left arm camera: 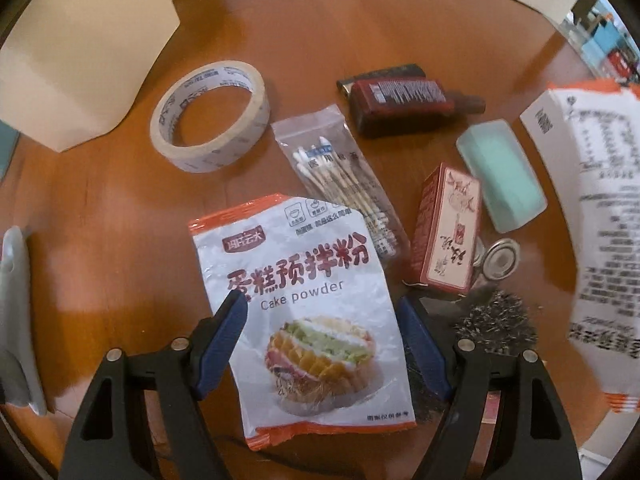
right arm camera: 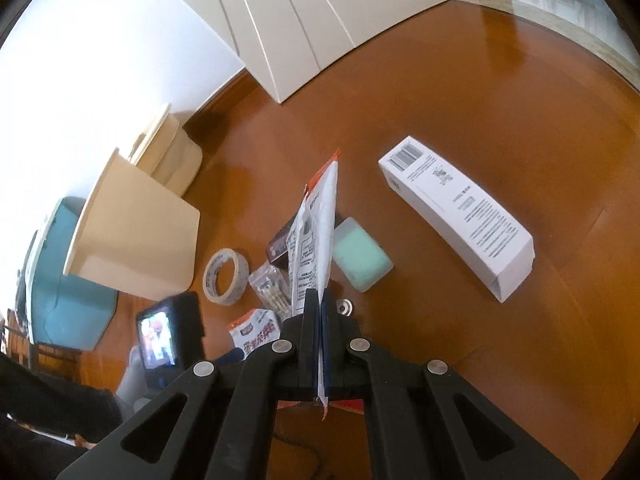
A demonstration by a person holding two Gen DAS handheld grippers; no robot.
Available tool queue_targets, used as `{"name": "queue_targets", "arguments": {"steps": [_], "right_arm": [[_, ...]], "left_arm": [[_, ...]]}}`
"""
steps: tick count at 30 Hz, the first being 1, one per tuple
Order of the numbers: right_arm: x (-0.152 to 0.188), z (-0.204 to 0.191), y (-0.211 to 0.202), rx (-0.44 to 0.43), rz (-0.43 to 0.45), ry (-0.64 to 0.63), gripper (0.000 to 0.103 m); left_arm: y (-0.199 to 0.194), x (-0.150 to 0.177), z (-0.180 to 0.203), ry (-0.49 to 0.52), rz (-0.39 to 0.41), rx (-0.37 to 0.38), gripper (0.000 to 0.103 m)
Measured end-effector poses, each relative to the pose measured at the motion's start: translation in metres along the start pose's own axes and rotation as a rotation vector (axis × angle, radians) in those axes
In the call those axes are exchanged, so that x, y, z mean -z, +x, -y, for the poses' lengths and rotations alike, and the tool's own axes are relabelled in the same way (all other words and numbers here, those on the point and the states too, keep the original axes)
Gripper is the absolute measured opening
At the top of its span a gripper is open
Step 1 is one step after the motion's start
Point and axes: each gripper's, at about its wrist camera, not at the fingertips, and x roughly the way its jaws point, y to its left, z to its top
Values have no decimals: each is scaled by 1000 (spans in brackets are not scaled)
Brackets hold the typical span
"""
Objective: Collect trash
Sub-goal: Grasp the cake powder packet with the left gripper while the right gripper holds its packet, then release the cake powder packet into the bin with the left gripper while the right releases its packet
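Hidden, cropped and blurred parts

In the left wrist view the cake powder packet (left arm camera: 308,312) covers the lower end of the cotton swab bag (left arm camera: 340,184), the steel wool (left arm camera: 496,324) sits partly behind the red box (left arm camera: 448,228) and a blue pad, and the printed wrapper (left arm camera: 600,220) at the right edge is blurred and cut off; in the right wrist view the white packet (right arm camera: 316,232) pinched in the right tongs (right arm camera: 320,304) hides most of the dark bottle (right arm camera: 280,244), its small print unreadable
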Motion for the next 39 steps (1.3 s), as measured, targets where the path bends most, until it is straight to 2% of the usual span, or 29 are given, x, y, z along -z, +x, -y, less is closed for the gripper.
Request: {"name": "queue_targets", "arguments": {"steps": [2,3,5,7,8,11,17,20,25,27,29,32,34,36,38,39], "right_arm": [[2,2,1,-3,-3,5,1],[3,2,2,-5,-4,7,1],[5,2,2,-10,-5,8,1],[6,1,2,-10,-4,6,1],[6,1,2,-9,-2,7,1],[4,0,0,-3,12,9,1],[2,-4,2,-6,18,3,1],[1,-8,6,-11,12,0,1],[-3,-17,7,-27,12,-13,1],[-9,-24,4,-31,28,-18,1],[-17,-33,-1,-44,48,-25,1],[-35,-60,-13,-65,86,-67,1],[-46,-82,-20,-75,89,-105,1],[-58,-110,-30,-89,91,-154,1],[-70,-142,-41,-108,92,-205,1],[-77,-165,-48,-114,95,-239,1]], "left_arm": [[9,2,5,17,-21,-33,78],[14,2,7,19,-41,-36,74],[15,3,5,20,-32,-27,39],[7,4,3,36,12,-18,17],[2,5,0,42,36,-12,12],[-8,6,-21,1,53,49,5],[-47,14,-66,-49,152,107,3],[-66,18,-84,-67,177,141,2],[-115,10,-116,-68,247,193,2],[-150,1,-129,-56,309,209,2],[-184,-17,-143,-47,381,230,2],[-252,-58,-177,-64,559,235,2],[-289,-89,-209,-116,675,204,2],[-311,-123,-244,-182,749,175,2],[-311,-152,-272,-199,755,158,2],[-304,-167,-286,-213,730,181,2]]}}
